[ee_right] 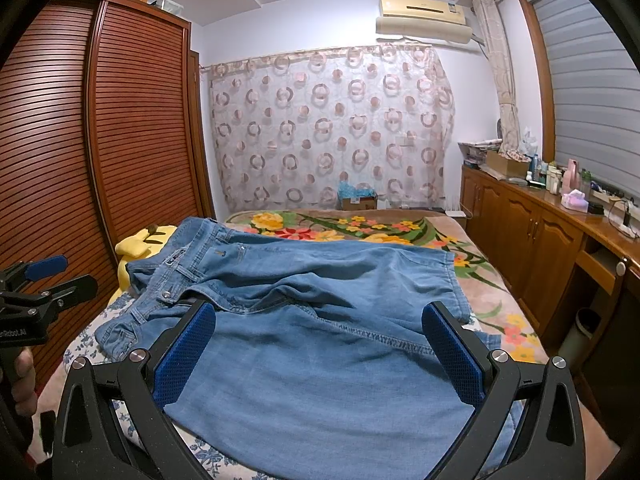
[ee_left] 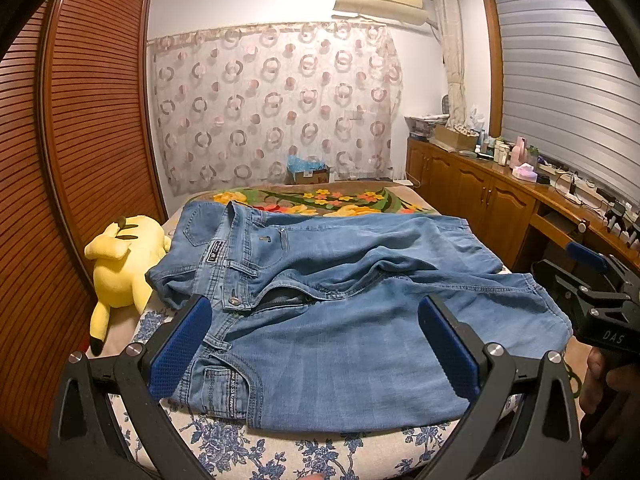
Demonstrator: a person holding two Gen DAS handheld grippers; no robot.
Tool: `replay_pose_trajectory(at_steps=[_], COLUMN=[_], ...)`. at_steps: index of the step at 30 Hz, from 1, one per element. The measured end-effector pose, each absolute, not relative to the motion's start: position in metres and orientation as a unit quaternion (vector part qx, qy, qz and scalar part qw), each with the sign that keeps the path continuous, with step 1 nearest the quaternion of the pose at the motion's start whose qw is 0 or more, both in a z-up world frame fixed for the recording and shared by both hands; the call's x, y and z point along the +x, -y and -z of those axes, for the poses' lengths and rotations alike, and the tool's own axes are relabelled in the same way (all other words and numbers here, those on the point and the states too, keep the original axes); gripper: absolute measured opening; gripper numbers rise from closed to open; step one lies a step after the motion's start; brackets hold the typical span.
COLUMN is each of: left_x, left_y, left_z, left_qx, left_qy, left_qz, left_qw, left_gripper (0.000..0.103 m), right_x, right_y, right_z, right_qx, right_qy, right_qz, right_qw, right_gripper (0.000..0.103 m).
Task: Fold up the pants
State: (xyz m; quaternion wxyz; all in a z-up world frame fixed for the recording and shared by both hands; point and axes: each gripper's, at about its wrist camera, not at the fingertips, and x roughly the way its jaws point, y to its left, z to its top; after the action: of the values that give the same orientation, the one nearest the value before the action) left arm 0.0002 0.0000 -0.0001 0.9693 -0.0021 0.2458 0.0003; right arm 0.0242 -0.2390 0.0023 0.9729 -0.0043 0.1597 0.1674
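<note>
Light blue denim pants [ee_left: 328,320] lie spread across the bed, waistband to the left, legs running right; they also show in the right wrist view [ee_right: 320,320]. The fly is open and the fabric is rumpled along the middle. My left gripper [ee_left: 314,320] is open and empty, hovering over the near edge by the waistband and front pocket. My right gripper [ee_right: 320,332] is open and empty, over the near leg further right. The right gripper's body shows at the right edge of the left wrist view [ee_left: 596,300], and the left gripper's body at the left edge of the right wrist view [ee_right: 36,292].
A yellow plush toy [ee_left: 120,268] lies at the bed's left edge beside the waistband. A flowered blanket [ee_right: 360,232] covers the far bed. A slatted wooden wardrobe [ee_left: 80,140] stands left, a wooden cabinet [ee_right: 540,232] with bottles right.
</note>
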Motion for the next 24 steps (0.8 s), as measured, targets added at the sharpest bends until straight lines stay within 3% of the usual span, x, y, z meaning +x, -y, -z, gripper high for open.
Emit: replay_pose_trajectory(at_steps=[24], left_x=[0.0012], left_y=[-0.0001], left_z=[0.0004], left_qx=[0.0], left_qy=[-0.243], left_qz=[0.0], left_qw=[0.97], left_gripper=[0.103], right_x=[0.0231], right_y=[0.2388], right_z=[-0.0029], right_qx=[-0.003], right_qy=[-0.159], right_qz=[-0.169], right_qw=[0.973], right_gripper=[0.103])
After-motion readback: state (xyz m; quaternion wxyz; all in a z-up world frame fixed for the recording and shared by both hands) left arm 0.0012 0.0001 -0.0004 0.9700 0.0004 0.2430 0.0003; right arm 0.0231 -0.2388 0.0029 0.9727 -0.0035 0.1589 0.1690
